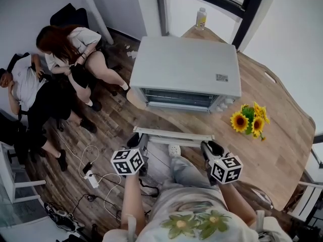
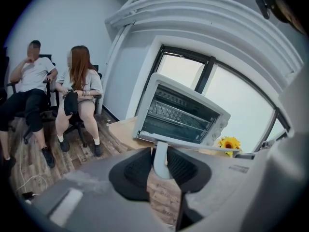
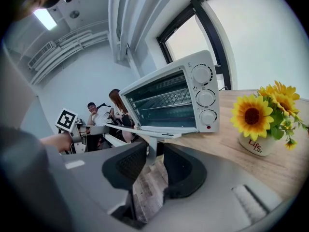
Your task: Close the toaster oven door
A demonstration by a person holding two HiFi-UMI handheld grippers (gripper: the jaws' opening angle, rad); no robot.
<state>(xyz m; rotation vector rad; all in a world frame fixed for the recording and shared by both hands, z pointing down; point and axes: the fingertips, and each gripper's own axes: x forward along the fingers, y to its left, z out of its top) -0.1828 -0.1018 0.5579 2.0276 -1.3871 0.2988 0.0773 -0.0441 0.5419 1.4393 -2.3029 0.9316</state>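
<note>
A white toaster oven (image 1: 186,64) stands on the wooden table (image 1: 282,145), and its door (image 1: 174,131) hangs open, lying flat towards me. The white door handle (image 1: 174,141) runs along the door's front edge. My left gripper (image 1: 140,141) holds the handle's left end. In the left gripper view the handle's white post (image 2: 161,158) sits pinched between the dark pads (image 2: 133,170), with the oven (image 2: 181,112) and its racks beyond. My right gripper (image 1: 208,147) holds the right end. The right gripper view shows a thin post (image 3: 151,151) between the pads (image 3: 181,166), under the open door (image 3: 145,131).
A small pot of sunflowers (image 1: 251,119) stands on the table just right of the oven, close to the right gripper. A bottle (image 1: 201,18) stands behind the oven by the window. Two people (image 1: 65,59) sit on chairs to the left. Cables and a power strip (image 1: 91,178) lie on the floor.
</note>
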